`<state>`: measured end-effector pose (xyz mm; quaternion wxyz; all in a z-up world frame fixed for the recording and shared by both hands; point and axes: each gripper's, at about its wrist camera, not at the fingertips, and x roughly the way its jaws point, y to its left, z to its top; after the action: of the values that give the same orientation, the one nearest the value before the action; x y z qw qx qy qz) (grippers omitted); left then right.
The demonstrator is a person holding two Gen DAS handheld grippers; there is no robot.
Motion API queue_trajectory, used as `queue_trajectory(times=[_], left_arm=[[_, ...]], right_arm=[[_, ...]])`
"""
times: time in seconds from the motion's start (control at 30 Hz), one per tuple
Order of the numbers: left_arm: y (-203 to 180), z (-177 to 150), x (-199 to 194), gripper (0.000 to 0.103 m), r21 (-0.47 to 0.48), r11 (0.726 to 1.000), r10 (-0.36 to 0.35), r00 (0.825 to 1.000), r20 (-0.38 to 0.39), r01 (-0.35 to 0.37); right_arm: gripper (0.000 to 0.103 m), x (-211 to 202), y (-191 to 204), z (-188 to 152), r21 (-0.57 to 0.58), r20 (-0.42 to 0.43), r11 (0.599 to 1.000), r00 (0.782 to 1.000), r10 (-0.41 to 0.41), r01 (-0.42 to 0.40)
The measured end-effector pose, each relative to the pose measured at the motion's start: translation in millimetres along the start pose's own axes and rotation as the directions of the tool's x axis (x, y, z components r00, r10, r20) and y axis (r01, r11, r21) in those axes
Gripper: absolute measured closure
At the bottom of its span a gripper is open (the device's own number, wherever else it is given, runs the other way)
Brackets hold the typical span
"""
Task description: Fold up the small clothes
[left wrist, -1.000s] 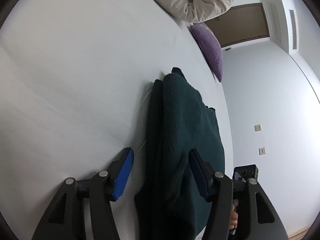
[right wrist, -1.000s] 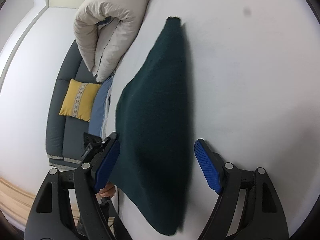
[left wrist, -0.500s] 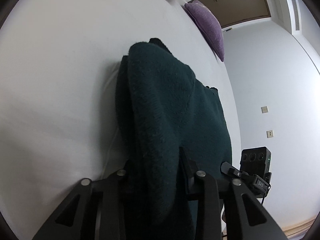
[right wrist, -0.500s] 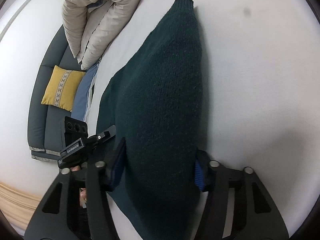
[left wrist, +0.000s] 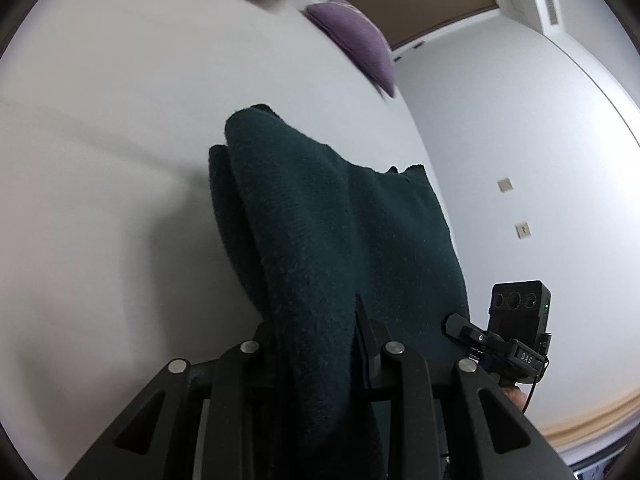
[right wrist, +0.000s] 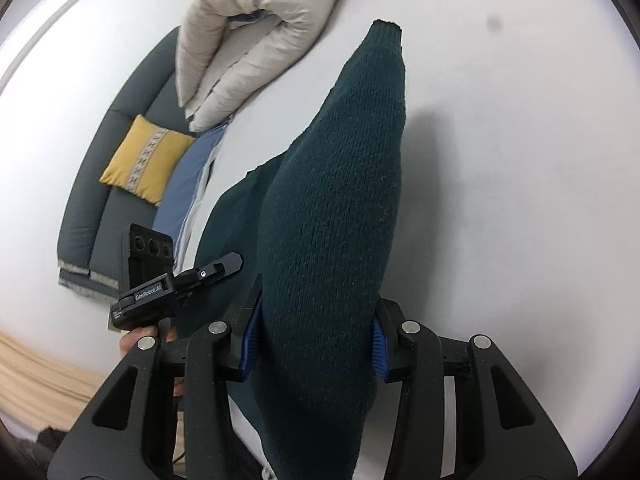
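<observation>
A dark green knit garment [left wrist: 320, 232] lies folded lengthwise on the white bed [left wrist: 100, 160]. My left gripper [left wrist: 316, 344] is shut on its near edge, and the cloth rises in a ridge from the jaws. In the right wrist view the same garment [right wrist: 336, 200] bulges up between the blue pads [right wrist: 252, 332] of my right gripper [right wrist: 316, 340], which is shut on its other near end. The far tip of the garment still rests on the sheet. Each gripper shows in the other's view, close beside it.
A beige rolled duvet [right wrist: 256, 40] lies at the head of the bed. A purple cushion [left wrist: 356, 36] sits at the bed's far edge. A grey sofa [right wrist: 100, 200] with a yellow cushion [right wrist: 148, 160] stands beside the bed. A wall and door lie beyond.
Both grippers went from open around the garment's near edge to shut on it. They have since lifted it, so the cloth now bulges up off the sheet.
</observation>
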<state>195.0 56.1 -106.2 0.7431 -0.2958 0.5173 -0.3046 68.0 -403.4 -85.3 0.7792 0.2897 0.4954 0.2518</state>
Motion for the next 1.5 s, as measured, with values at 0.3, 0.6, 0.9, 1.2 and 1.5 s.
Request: queue_trajectory(times=[0.3,0.6,0.9,1.2,1.5], left_arm=[[-23,-76,8,0.075,0.046,0.998,-0.036,0.998,-0.059,0.039],[6,-99,46,0.072,-0.045,0.998,-0.040,0.994,-0.106,0.035],[0,-112,40,0.072,-0.016,1.000,-0.014,0.998,-0.069,0.013],[15,-120,34,0.072,-0.062,0.997,-0.043,0.999,-0.027,0.041],[11,-120,18,0.066,-0.025,1.000,0.005,1.000,0.001,-0.005]], right_arm=[[0.062,-61,-29,-99,0.057,0.036,0.998,0.999,0.025,-0.027],[0.061,-48,-79,-140,0.168,0.048,0.982,0.996,0.076,-0.083],[0.058,-35,-65,-117,0.146,0.031,0.988,0.999,0.036,-0.040],[0.059,-31,-63,-104,0.092,0.002,0.996,1.000,0.001,-0.001],[0.054,-49,-71,-105,0.158,0.037,0.987,0.999,0.022,-0.028]])
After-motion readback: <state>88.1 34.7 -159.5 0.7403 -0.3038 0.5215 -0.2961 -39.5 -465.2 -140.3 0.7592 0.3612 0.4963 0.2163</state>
